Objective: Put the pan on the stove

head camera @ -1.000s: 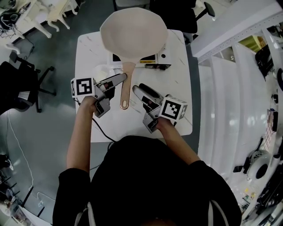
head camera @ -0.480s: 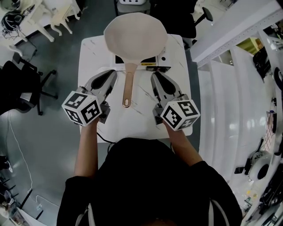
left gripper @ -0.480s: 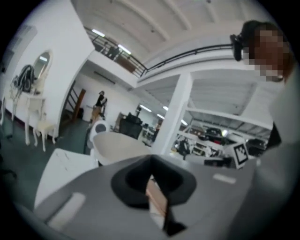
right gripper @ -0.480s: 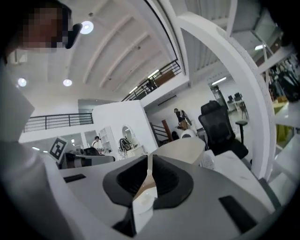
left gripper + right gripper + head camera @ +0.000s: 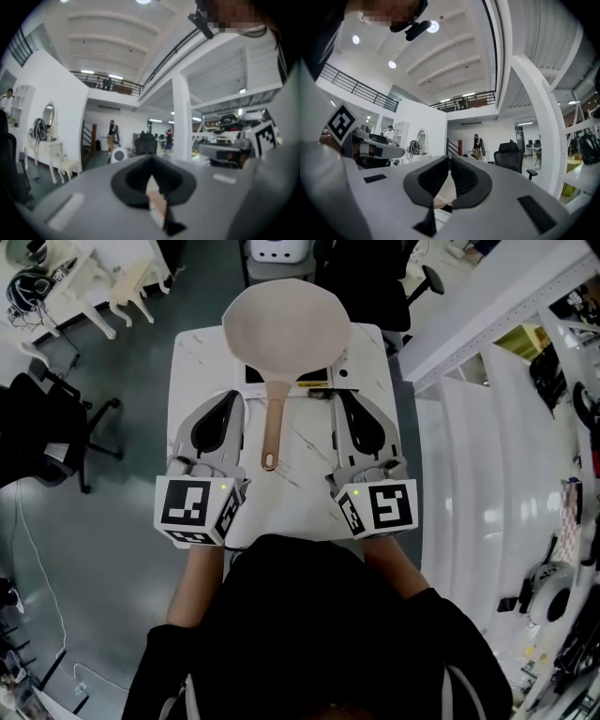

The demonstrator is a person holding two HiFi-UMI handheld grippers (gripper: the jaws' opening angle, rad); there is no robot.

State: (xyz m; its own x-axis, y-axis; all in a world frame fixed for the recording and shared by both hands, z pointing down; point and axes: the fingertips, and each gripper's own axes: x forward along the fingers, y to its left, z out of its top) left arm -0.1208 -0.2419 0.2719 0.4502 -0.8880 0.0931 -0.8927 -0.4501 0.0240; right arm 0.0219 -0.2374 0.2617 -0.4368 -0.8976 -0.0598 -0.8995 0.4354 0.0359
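Observation:
A cream pan (image 5: 286,326) with a copper handle (image 5: 271,427) sits on the black stove (image 5: 319,376) at the far end of the white table (image 5: 192,357). My left gripper (image 5: 233,397) hovers left of the handle and is shut and empty. My right gripper (image 5: 342,397) hovers right of the handle, apart from it; its jaws have just been closing with nothing between them and now meet. In the left gripper view the left gripper (image 5: 151,160) points level with jaws together. The right gripper (image 5: 450,160) looks the same in its own view.
A black office chair (image 5: 47,437) stands left of the table and another (image 5: 380,277) behind it. White shelving (image 5: 487,418) runs along the right. A black cable (image 5: 214,521) hangs off the table's near edge.
Both grippers have risen from beside the pan handle and rolled, so their marker cubes now face up. Their jaws went from open to shut. The pan has not moved.

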